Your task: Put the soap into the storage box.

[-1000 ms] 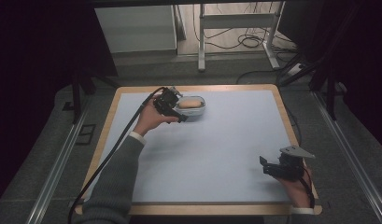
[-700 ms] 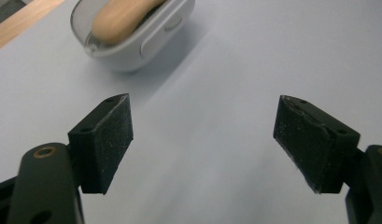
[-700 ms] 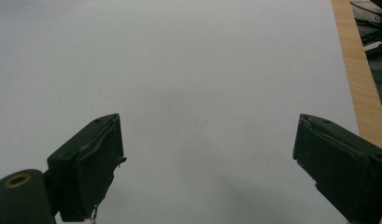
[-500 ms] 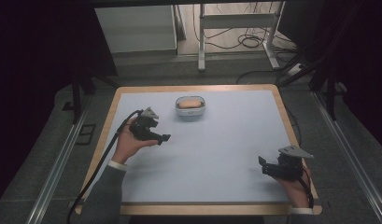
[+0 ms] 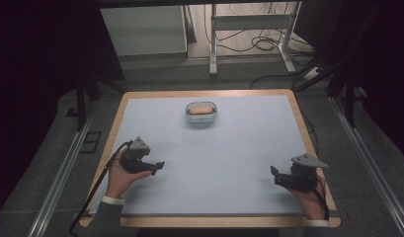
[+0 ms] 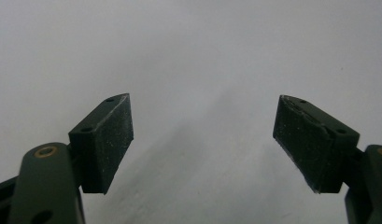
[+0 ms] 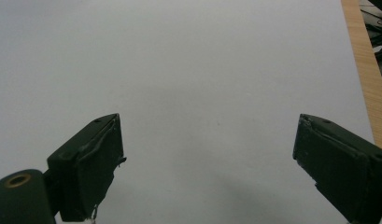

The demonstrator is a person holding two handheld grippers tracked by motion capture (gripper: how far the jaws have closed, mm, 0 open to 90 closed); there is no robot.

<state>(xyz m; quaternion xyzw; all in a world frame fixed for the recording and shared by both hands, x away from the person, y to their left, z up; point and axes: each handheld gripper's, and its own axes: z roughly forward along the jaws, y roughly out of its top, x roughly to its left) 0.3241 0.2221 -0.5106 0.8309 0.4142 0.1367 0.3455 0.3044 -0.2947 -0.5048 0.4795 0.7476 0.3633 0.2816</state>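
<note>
A small clear lidded container (image 5: 201, 112) with something orange-tan inside sits on the white mat (image 5: 214, 148) near the far middle. My left gripper (image 5: 157, 166) hovers low at the near left of the mat, far from the container, jaws pointing right. In the left gripper view its gripper (image 6: 202, 140) is open, nothing between the black pads (image 6: 107, 140). My right gripper (image 5: 273, 173) rests at the near right, jaws pointing left. The right gripper view shows that gripper (image 7: 207, 163) wide open over bare mat.
The mat covers a wooden table whose rim (image 5: 308, 133) shows around it. Metal rails (image 5: 372, 168) run along both sides on the grey floor. A white table frame (image 5: 249, 24) and cables stand beyond the far edge.
My left gripper let go of the container and drew back from the far middle to the near left of the mat. The right gripper stayed put.
</note>
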